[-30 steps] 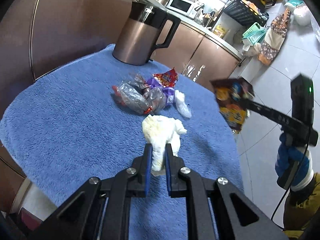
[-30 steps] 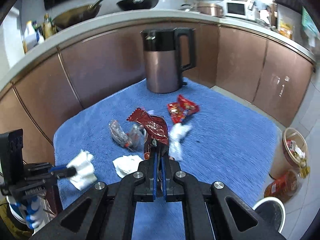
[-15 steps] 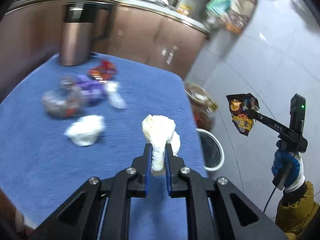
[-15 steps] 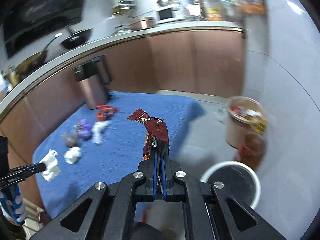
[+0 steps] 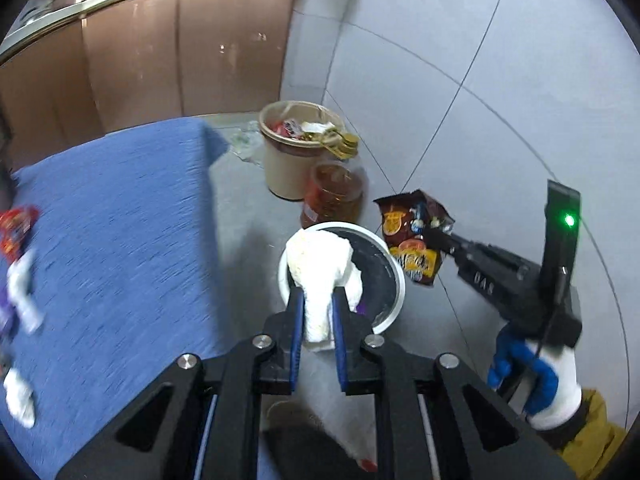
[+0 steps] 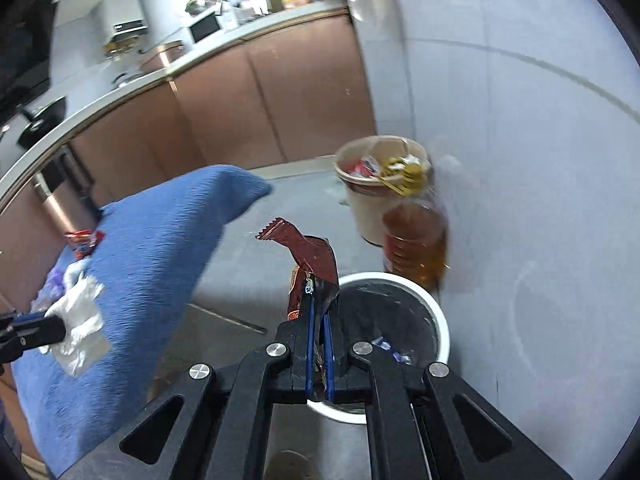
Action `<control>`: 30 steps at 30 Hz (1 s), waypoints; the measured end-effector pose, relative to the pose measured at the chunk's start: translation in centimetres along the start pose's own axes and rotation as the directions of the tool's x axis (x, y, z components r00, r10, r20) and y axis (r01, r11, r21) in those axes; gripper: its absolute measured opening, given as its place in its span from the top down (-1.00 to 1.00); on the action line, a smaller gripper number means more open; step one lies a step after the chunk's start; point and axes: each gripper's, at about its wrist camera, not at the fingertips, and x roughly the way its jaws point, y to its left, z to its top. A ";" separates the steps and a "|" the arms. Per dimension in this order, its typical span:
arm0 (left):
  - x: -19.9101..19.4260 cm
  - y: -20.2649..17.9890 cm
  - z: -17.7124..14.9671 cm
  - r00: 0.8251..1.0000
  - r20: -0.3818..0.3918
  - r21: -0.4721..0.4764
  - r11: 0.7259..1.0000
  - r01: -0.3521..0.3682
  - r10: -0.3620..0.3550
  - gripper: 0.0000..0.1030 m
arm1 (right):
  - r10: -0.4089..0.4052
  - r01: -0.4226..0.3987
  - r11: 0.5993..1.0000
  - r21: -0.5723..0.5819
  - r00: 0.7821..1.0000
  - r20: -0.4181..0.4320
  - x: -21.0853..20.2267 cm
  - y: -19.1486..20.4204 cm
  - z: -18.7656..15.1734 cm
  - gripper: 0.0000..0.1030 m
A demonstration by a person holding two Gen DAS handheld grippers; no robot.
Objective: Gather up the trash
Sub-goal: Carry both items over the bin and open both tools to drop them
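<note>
The left gripper (image 5: 317, 312), its jaws starting to part around a crumpled white tissue (image 5: 320, 276), hangs over the white-rimmed bin (image 5: 394, 304) on the floor right of the blue-covered table (image 5: 120, 240). The right gripper (image 6: 318, 344) is clamped on a brown snack wrapper (image 6: 316, 264) at the bin's near-left rim. Released there, the light wrapper could flutter to the floor, and the tissue may cling to a pad

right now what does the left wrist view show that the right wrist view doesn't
Only the left wrist view: the gloved right hand on its handle and the snack wrapper's printed front.
Only the right wrist view: the microwave on the counter and scraps lying in the white-rimmed bin.
Both: the crumpled tissue in the opening left gripper, the right gripper shut on the wrapper, the blue towel, the tan bin.
</note>
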 end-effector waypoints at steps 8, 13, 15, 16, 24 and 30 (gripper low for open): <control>7.7 -2.5 3.4 0.996 -0.066 -0.049 0.997 0.058 -0.061 0.43 | -0.041 0.044 0.997 0.068 0.998 -0.037 2.2 -3.6 0.2 0.86; 9.5 -2.8 4.2 0.994 -0.079 -0.086 0.994 0.066 -0.073 0.12 | -0.067 0.072 0.993 0.098 0.996 -0.061 3.2 -4.8 -0.1 0.43; 9.1 -2.8 4.1 0.995 -0.071 -0.084 0.994 0.067 -0.073 0.11 | -0.068 0.074 0.992 0.103 0.996 -0.062 3.1 -5.0 -0.2 0.36; 8.7 -2.8 4.0 0.996 -0.062 -0.079 0.995 0.066 -0.071 0.11 | -0.069 0.075 0.992 0.101 0.996 -0.063 3.1 -4.9 -0.2 0.36; 2.8 -1.7 2.8 0.998 0.062 -0.082 0.996 0.022 -0.017 0.11 | -0.056 0.058 0.996 0.068 0.998 -0.031 1.3 -3.2 0.0 0.25; -3.3 -0.4 0.8 0.972 0.199 -0.103 0.989 -0.107 0.126 0.11 | -0.038 0.037 0.999 0.031 0.999 0.021 -1.4 -0.6 0.5 0.20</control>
